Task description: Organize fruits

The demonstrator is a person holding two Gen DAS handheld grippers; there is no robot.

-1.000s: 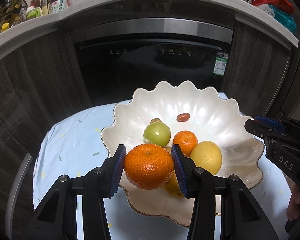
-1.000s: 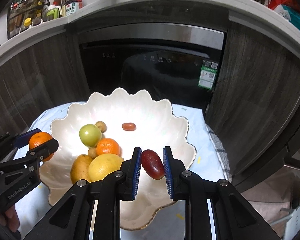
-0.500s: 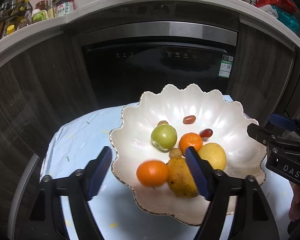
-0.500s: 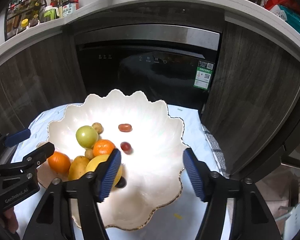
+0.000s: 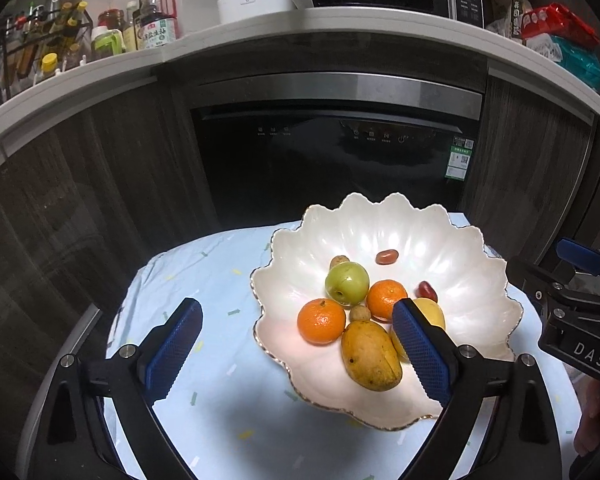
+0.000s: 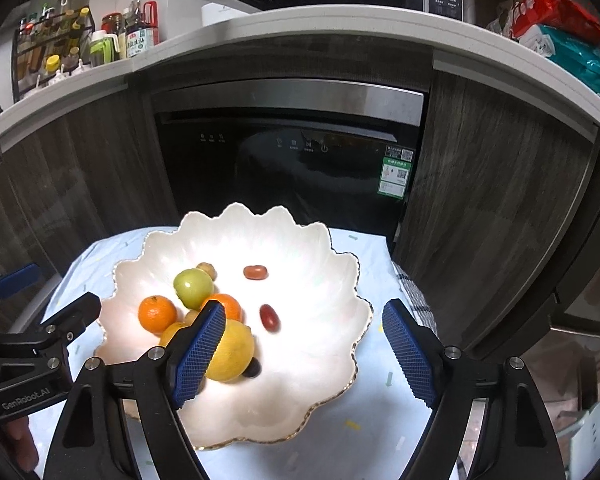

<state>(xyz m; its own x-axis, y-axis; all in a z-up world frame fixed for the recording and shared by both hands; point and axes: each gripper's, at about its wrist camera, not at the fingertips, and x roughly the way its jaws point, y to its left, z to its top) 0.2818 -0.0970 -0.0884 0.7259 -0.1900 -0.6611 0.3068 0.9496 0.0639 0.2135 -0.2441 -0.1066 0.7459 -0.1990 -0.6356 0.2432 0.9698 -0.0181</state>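
Dishwasher [image 5: 332, 160] behind bowl [image 5: 472, 240], patterned cloth [image 5: 204, 272] beneath

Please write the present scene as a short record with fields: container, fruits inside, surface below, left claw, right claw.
container: white scalloped ceramic bowl with a gold rim
fruits inside: round green apple; two orange mandarins, larger one, smaller one; yellow-brown oval mango; round yellow lemon; two small dark red oval fruits
surface below: pale blue cloth with small coloured flecks
left claw: open, holds nothing
right claw: open, holds nothing
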